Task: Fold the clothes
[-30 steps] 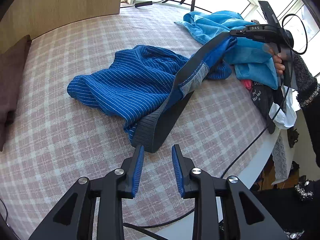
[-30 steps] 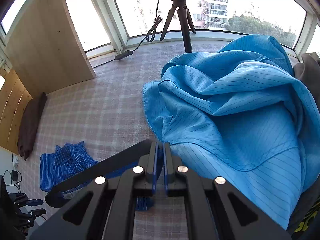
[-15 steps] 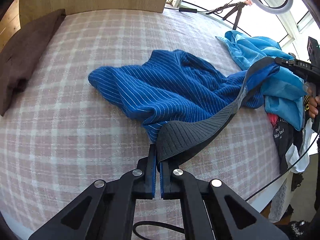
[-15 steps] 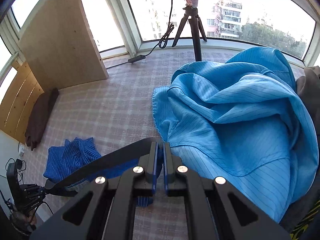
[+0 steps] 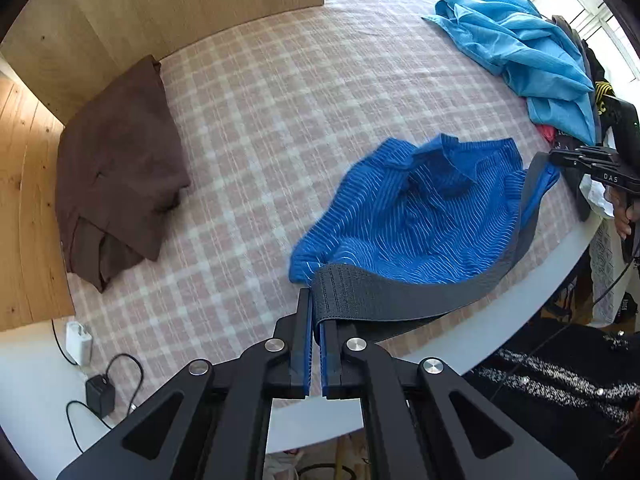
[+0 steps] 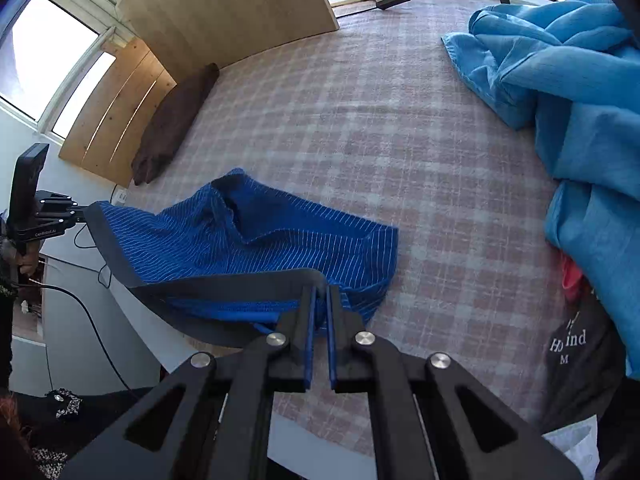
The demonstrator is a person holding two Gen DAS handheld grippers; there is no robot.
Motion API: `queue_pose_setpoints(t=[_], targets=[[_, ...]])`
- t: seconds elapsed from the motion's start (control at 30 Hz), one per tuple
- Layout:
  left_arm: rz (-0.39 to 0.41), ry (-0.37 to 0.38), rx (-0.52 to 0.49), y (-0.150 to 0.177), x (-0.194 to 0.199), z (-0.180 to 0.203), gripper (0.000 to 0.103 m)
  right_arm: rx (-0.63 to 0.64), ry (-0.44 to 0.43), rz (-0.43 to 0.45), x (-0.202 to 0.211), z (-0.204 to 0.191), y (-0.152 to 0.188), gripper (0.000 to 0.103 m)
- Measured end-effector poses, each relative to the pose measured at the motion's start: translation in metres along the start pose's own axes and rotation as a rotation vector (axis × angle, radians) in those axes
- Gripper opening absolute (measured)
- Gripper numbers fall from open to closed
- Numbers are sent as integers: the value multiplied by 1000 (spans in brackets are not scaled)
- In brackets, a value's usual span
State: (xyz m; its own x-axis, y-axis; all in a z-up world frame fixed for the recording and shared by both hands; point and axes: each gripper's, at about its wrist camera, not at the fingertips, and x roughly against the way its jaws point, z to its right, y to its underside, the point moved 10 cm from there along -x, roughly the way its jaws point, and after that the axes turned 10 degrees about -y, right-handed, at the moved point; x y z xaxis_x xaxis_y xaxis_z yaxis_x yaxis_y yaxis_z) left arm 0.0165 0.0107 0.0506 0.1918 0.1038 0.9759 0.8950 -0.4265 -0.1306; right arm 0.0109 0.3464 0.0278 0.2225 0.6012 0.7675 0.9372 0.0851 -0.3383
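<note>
The left tongs (image 5: 316,312) are clamped on one end of the dark grey elastic waistband (image 5: 400,300) of a pair of blue striped shorts (image 5: 412,216). The right tongs (image 6: 319,300) pinch the other end of the same waistband, so the band hangs taut between the two, lifted just off the front edge of the desk (image 5: 280,80). From the left wrist view the right tongs show at the far right, with fingers of a hand (image 5: 622,216) wrapped on the handle. The body of the shorts trails back from the band, crumpled on the checked pink cloth that covers the desk, near the front edge and somewhat toward the right side.

Farther out, a folded brown garment (image 5: 116,168) lies at the left side of the desk, against a wooden panel (image 5: 160,8). A heap of light blue clothes (image 5: 528,52) fills the far right corner, with a black printed garment (image 6: 576,356) beside it at the right edge. A charger and cable (image 5: 100,392) sit off the front left corner.
</note>
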Motion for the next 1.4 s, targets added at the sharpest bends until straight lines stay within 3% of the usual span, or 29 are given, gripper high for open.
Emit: queue_pose_setpoints(t=[0.13, 0.23, 0.33, 0.47, 0.63, 0.7, 0.77, 0.83, 0.93, 1.0, 1.1, 1.2, 1.27, 1.37, 1.4], targets=[[206, -154, -93, -85, 76, -34, 2, -33, 40, 322, 90, -7, -101, 5], [302, -168, -143, -112, 122, -42, 2, -42, 29, 497, 151, -20, -125, 5], [316, -172, -215, -118, 124, -33, 2, -91, 36, 548, 157, -16, -107, 5], [211, -134, -290, -105, 55, -5, 2, -232, 75, 494, 103, 21, -46, 5], [-10, -49, -345, -60, -82, 29, 9, -463, 139, 191, -24, 88, 55, 6], [-20, -4, -348, -42, -97, 37, 10, -459, 152, 136, -31, 91, 76, 7], [1, 21, -340, -29, -101, 40, 12, -364, 220, 118, -12, 82, 79, 8], [50, 52, -306, -24, -87, 39, 13, -253, 290, 93, 13, 69, 76, 21], [144, 105, -223, -24, -59, 42, 13, -129, 236, 110, 43, 39, 53, 22], [200, 126, -184, -25, -44, 45, 23, -37, 208, 137, 50, 15, 21, 22], [233, 138, -69, -24, -35, 48, 22, 98, 186, 135, 33, -9, -33, 22], [291, 199, 82, -23, -19, 57, 21, 159, 145, 54, -7, -12, -73, 22], [302, 302, 129, -20, -13, 91, 21, 168, 146, -9, -27, 6, -91, 22], [292, 454, 159, -21, -14, 172, 21, 194, 125, -69, -37, 25, -101, 22], [283, 465, 155, -24, -17, 195, 21, 199, 95, -103, -39, 28, -98, 22]])
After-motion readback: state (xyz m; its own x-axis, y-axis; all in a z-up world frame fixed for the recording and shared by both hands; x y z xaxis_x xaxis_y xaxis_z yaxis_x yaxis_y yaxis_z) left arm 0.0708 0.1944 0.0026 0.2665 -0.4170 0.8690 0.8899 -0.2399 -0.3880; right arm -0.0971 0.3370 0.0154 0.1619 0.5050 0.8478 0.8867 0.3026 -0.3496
